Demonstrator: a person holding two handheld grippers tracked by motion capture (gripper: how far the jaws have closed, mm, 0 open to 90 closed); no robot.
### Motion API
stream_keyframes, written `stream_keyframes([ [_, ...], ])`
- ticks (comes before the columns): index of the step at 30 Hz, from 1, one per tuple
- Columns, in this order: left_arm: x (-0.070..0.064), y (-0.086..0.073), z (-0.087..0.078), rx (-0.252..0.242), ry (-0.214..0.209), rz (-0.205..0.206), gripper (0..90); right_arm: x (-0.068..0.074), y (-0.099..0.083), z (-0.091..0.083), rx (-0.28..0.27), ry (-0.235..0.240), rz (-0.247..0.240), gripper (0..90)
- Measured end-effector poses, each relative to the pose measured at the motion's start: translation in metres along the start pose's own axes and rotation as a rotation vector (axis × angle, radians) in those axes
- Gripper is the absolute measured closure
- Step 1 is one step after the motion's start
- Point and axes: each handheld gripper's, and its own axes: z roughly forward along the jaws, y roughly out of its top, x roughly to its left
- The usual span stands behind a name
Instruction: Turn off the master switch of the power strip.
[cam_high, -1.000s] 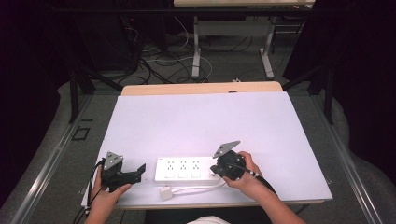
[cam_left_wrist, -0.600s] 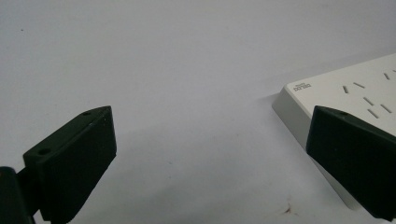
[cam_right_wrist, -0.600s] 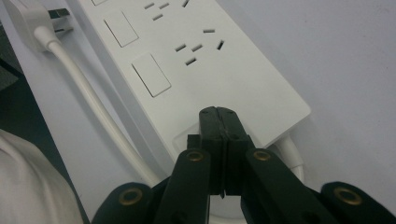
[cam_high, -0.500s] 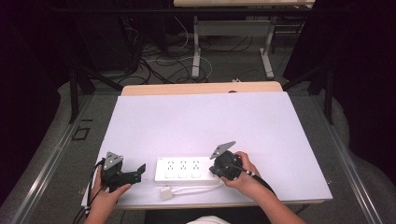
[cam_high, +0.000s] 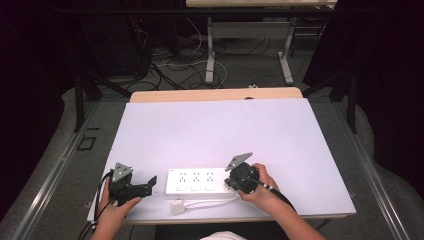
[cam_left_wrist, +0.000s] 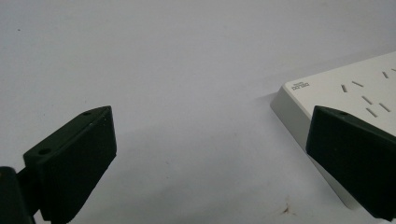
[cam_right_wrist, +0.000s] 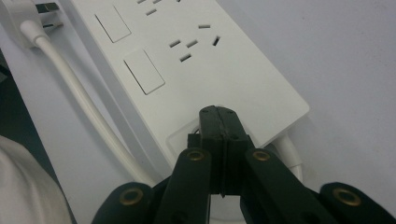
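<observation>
White table covering (cam_high: 210, 130) is shown beneath a white power strip (cam_high: 197, 181), which lies flat near the front edge, its cable (cam_high: 212, 202) looping along the edge to a loose plug (cam_high: 177, 206). At the strip's right end, the right gripper (cam_right_wrist: 218, 122) is seen with its jaws pressed fully together, the tips resting on a recessed panel, judged to be the switch; nothing is held between them. The step in hand is judged to be the pressing of that switch, for which a short, firm downward push is called for next. The left gripper (cam_high: 150, 183) is held just off the strip's left end, jaws spread wide and empty, apparently placed to steady the strip.
</observation>
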Motion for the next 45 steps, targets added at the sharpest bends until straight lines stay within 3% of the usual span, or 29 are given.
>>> stream_keyframes([
  [3,0.0,0.0,0.0,-0.009,0.003,-0.002,1.9,0.0,-0.001,0.0,-0.009,0.002,-0.006,90.0],
  [7,0.001,-0.001,0.0,-0.008,0.004,-0.011,1.9,-0.005,-0.003,-0.004,-0.025,0.059,0.075,90.0],
  [13,0.001,0.0,0.0,-0.008,0.004,-0.007,1.9,-0.005,-0.003,-0.003,-0.032,0.036,0.074,90.0],
  [21,0.002,0.0,-0.001,-0.003,0.001,-0.01,2.0,-0.004,-0.002,-0.003,-0.035,0.038,0.041,87.0],
  [32,0.002,-0.001,0.0,-0.007,0.003,-0.012,2.0,-0.006,-0.005,-0.005,-0.045,0.039,0.053,79.6],
  [33,0.002,-0.001,0.0,-0.007,0.002,-0.013,2.0,-0.005,-0.005,-0.005,-0.04,0.042,0.073,78.9],
  [45,0.002,0.0,-0.001,-0.007,0.003,-0.009,2.0,-0.009,-0.008,-0.011,-0.078,0.033,0.085,69.4],
])
